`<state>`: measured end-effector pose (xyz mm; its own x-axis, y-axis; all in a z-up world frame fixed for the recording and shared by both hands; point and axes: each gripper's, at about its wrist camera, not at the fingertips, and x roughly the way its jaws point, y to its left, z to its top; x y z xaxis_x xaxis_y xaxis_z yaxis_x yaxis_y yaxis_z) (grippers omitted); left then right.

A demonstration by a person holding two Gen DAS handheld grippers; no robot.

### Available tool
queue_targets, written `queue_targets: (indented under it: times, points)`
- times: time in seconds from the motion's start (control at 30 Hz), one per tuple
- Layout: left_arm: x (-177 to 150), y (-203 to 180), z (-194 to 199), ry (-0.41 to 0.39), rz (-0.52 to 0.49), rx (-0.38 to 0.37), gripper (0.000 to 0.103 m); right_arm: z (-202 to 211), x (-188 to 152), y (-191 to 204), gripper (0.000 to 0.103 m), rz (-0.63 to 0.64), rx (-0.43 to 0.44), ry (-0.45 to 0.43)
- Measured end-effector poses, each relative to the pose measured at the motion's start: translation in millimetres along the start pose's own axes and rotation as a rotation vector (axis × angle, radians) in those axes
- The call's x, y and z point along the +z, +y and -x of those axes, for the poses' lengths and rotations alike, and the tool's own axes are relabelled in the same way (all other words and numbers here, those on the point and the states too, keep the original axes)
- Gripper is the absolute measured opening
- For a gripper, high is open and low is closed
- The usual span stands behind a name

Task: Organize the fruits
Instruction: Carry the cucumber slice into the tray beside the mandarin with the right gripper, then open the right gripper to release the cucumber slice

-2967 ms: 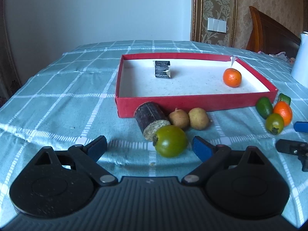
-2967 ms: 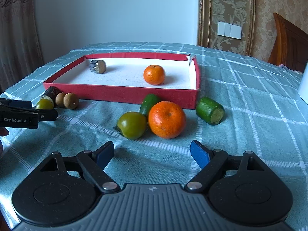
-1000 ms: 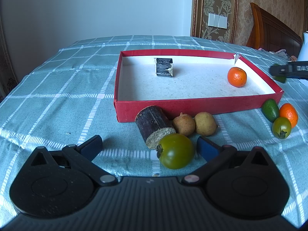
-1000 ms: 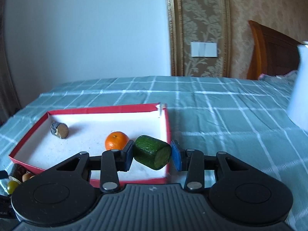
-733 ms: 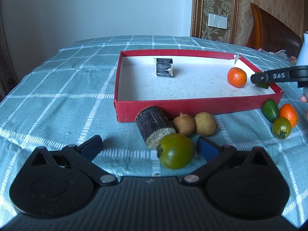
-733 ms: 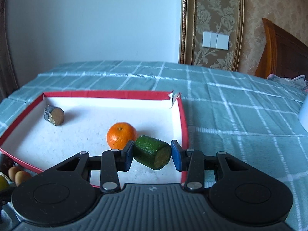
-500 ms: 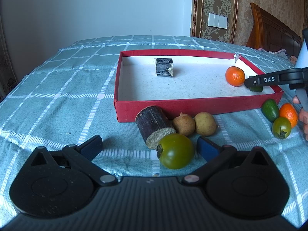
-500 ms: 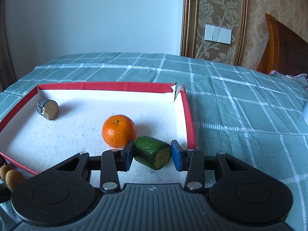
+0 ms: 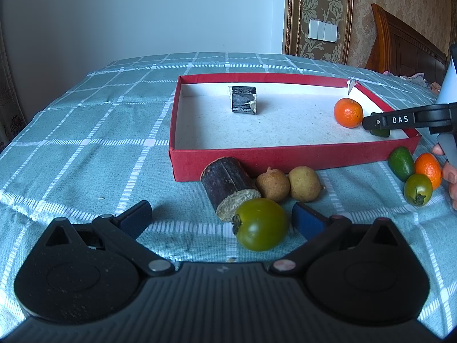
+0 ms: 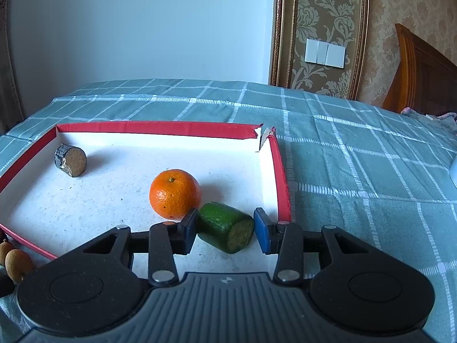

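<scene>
In the right wrist view my right gripper [image 10: 225, 231] is shut on a green cucumber piece [image 10: 225, 231], low inside the red box [image 10: 281, 171] at its near right corner, beside an orange [image 10: 174, 193]. A dark cane piece [image 10: 70, 160] lies at the box's far left. In the left wrist view my left gripper [image 9: 221, 217] is open and empty above the cloth; a green tomato [image 9: 260, 224] lies between its fingers, nearer the right one. A dark cane piece [image 9: 228, 188] and two longans [image 9: 288, 183] lie behind it. The right gripper [image 9: 368, 123] reaches into the box [image 9: 257, 158].
Outside the box's right end lie a green fruit [image 9: 401, 163], an orange [image 9: 428, 168] and a small green tomato [image 9: 418, 188]. A checked teal cloth [image 9: 85, 143] covers the table. A wooden headboard [image 10: 422, 77] stands at the back right.
My right gripper carried the cucumber piece over the box's right wall and down beside the orange. The left gripper has stayed still.
</scene>
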<state>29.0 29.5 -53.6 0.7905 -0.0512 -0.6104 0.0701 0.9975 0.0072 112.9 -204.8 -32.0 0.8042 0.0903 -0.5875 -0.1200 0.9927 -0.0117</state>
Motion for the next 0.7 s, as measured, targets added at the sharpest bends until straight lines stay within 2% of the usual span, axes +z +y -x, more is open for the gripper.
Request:
queue_targets:
  times: [0.13,0.27,0.47,0.7]
  points:
    - [0,0,0,0.000,0.000,0.000,0.103,3,0,1,0.057,0.000,0.010,-0.010]
    - [0,0,0,0.000,0.000,0.000,0.103,7,-2,4,0.068,0.008,-0.004,-0.026]
    - [0,0,0,0.000,0.000,0.000,0.103,30,-8,-3,0.069,-0.042,0.022,-0.075]
    - [0,0,0,0.000,0.000,0.000,0.103,81,-36,-8,0.072,-0.057,0.023,-0.141]
